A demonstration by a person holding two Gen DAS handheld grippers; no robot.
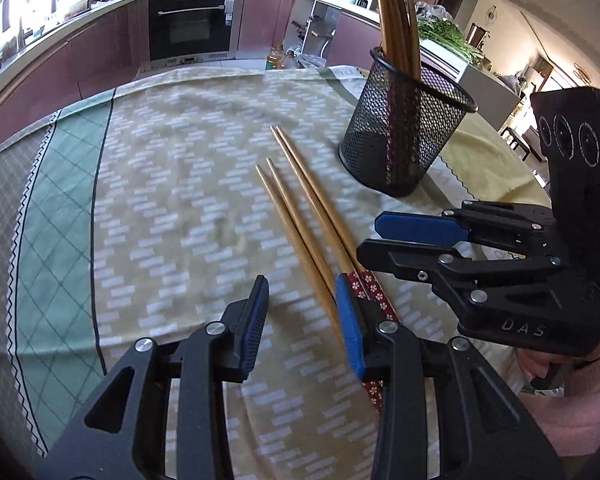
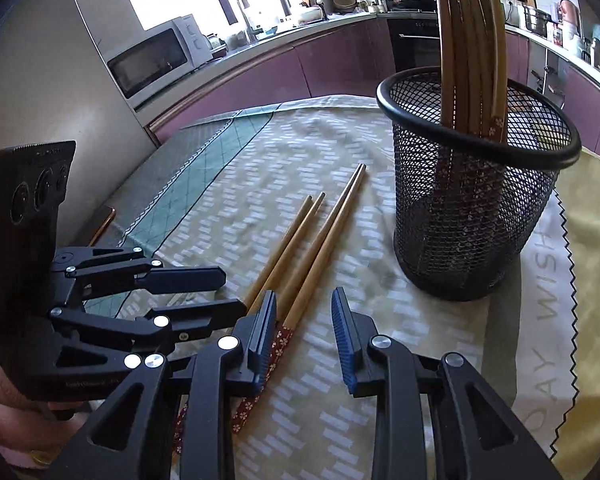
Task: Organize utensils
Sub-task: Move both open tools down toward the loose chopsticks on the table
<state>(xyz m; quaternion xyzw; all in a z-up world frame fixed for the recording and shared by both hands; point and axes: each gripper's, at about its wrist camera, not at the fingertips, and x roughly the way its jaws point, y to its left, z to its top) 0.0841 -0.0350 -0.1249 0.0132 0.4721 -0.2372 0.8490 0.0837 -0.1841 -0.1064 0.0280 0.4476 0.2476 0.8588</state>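
Observation:
Several wooden chopsticks [image 1: 300,204] with red flowered handles lie side by side on the patterned tablecloth, also in the right wrist view [image 2: 312,248]. A black mesh cup [image 1: 404,128] [image 2: 476,192] stands upright behind them and holds several more chopsticks. My left gripper [image 1: 304,324] is open and empty, its right finger over the chopstick handles. My right gripper [image 2: 304,336] is open and empty, its left finger over the same handles. The right gripper shows in the left wrist view [image 1: 396,240], the left gripper in the right wrist view [image 2: 228,292].
The tablecloth [image 1: 172,200] covers the table, with a yellow cloth [image 2: 596,280] beside the cup. A box with green vegetables [image 1: 456,52] sits behind the cup. Kitchen counters, an oven [image 1: 192,24] and a microwave [image 2: 156,56] lie beyond.

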